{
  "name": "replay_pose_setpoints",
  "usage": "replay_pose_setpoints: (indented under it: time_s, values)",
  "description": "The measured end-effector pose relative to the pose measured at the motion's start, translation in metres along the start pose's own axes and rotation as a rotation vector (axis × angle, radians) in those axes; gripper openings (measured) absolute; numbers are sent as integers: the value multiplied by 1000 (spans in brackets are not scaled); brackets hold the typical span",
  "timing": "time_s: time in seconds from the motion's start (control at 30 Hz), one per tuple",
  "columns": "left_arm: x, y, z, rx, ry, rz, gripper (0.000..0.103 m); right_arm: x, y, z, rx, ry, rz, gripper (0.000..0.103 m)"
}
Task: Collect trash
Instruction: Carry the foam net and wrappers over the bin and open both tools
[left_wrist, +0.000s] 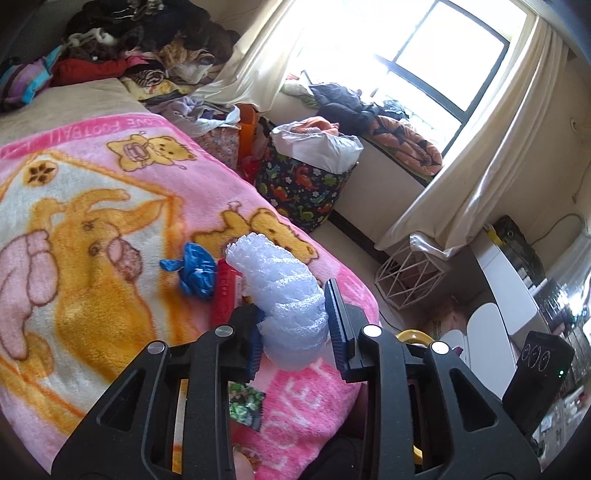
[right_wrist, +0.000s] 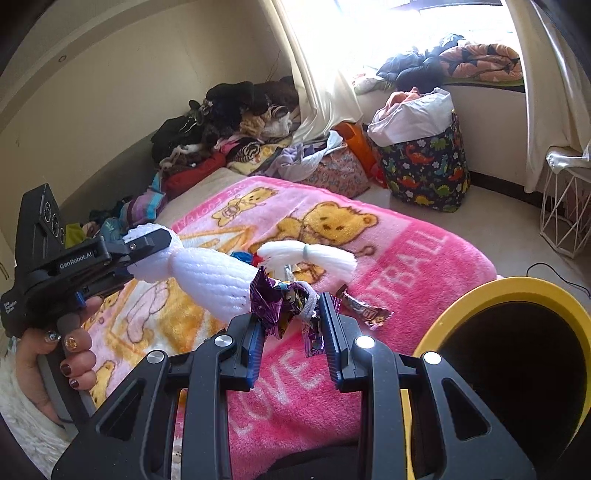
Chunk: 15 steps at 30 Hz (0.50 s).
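Left hand-held gripper clamped on white foam net above pink blanket, right hand-held gripper pinching purple foil wrapper, yellow-rimmed bin just right, blue bag and red packet lying on bed.

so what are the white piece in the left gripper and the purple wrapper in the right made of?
White piece: looks like soft foam netting, matte, translucent; ribbed mesh, flexing. Purple wrapper: probably metallised plastic film, glossy; sharp crinkles and glints.

The left gripper points downward, its jaws clamped on white foam netting. The right gripper pinches a purple foil wrapper. A hand grips the left handle.
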<state>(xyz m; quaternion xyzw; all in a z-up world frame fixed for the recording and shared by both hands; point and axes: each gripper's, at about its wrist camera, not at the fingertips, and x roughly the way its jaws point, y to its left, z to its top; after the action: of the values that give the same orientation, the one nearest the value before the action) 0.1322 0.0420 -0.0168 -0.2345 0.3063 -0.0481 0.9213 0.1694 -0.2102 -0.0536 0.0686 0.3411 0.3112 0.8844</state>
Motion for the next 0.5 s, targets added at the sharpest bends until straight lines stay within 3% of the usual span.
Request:
replay_pose_setpoints:
  time_s: [0.5]
  values:
    - [9, -36, -14, 77, 25, -27, 23, -39, -39, -6, 76, -72, -75, 27]
